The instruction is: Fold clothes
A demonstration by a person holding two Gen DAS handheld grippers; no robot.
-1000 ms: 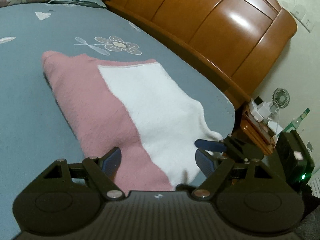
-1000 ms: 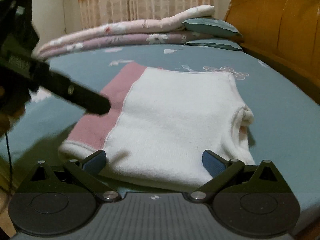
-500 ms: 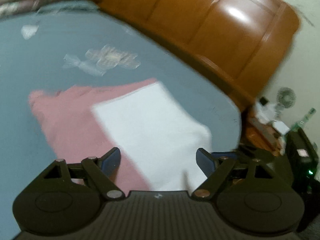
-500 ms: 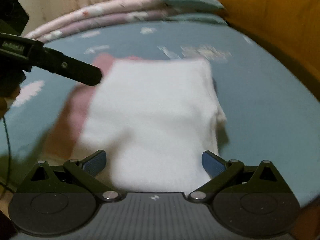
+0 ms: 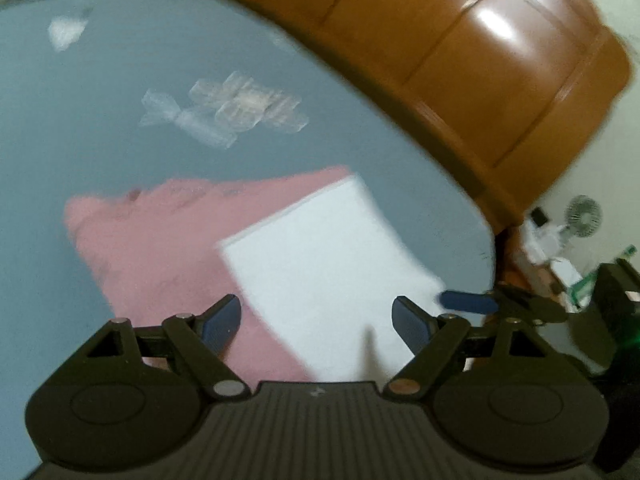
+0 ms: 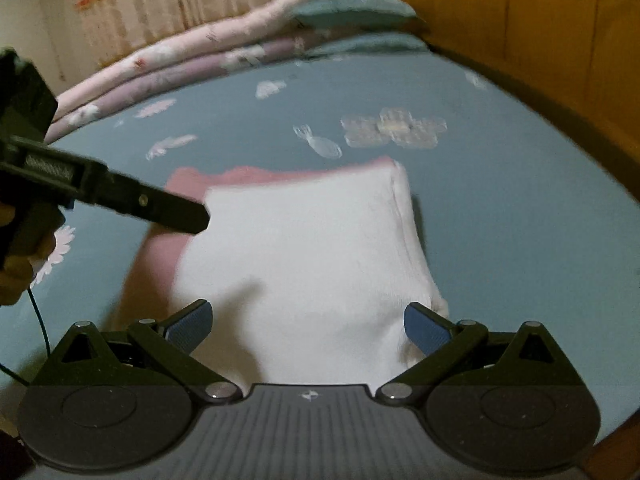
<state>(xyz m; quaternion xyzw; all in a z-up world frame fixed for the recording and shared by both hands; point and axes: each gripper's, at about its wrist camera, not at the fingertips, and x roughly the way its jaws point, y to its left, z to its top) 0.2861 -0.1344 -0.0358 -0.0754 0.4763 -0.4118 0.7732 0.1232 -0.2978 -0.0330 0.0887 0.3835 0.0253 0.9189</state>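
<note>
A folded pink and white garment [image 5: 280, 264] lies flat on the blue-grey bed sheet [image 5: 80, 128]. In the right wrist view the garment [image 6: 304, 248] shows its white panel on top and a pink band at its left and far edges. My left gripper [image 5: 316, 316] hangs open just above the garment's near edge, nothing between its blue pads. My right gripper [image 6: 306, 322] is also open over the white part, holding nothing. In the right wrist view one left finger [image 6: 176, 210] reaches in from the left above the pink band. A right pad [image 5: 466, 300] shows in the left wrist view at the garment's right corner.
A wooden headboard [image 5: 460, 64] runs along the bed's far side. Folded quilts and a pillow [image 6: 224, 44] lie stacked at the far end. A nightstand with a small fan [image 5: 582, 216] and clutter stands past the bed corner. The sheet around the garment is bare.
Both grippers have drawn back and up from the garment, so it looks smaller and farther in both views. Both stayed open. The garment has not moved.
</note>
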